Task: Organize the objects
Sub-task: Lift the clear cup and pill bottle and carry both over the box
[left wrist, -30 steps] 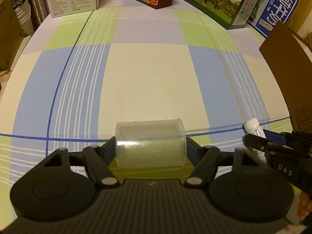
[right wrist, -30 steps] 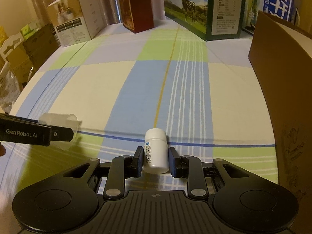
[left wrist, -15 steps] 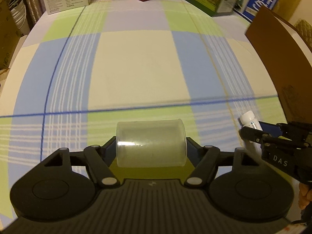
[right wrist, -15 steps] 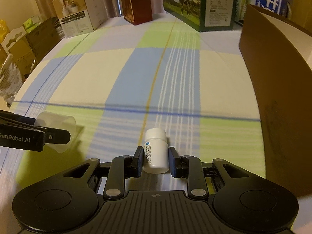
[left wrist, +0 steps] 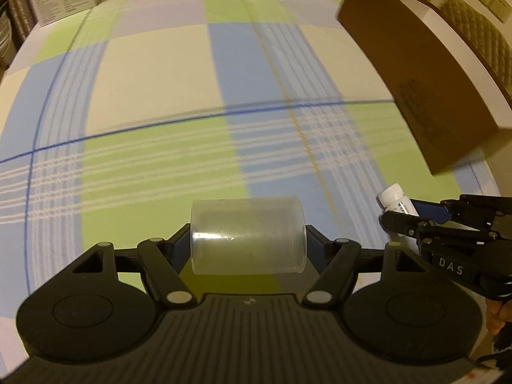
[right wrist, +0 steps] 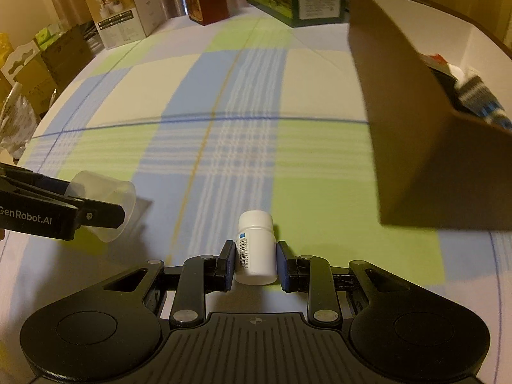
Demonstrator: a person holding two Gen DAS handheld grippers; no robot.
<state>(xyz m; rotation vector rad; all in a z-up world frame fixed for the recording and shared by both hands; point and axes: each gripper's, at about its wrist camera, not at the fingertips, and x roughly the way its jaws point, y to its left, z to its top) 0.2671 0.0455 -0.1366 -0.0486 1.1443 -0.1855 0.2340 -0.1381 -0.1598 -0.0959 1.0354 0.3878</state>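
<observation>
Step in hand, as judged: carry phase, 2 items lifted off the checked green, blue and cream tabletop (right wrist: 320,166) and headed for the open brown cardboard box (right wrist: 412,134) at the right, which already shows some packaged items inside. Left gripper (left wrist: 247,243) is spread fairly wide, fingers pressed on the 2 ends of a clear frosted plastic cup (left wrist: 247,235) held sideways, above the cloth. Right gripper (right wrist: 255,257) is drawn narrow, clamping a small white plastic pill bottle (right wrist: 256,246) with a barcode label, cap pointing forward, just short of the box's near corner. Next move likely calls for raising the bottle over the box wall and letting go inside, the cup after it; the box rim must be cleared, and the cup's thin wall may flex under grip
</observation>
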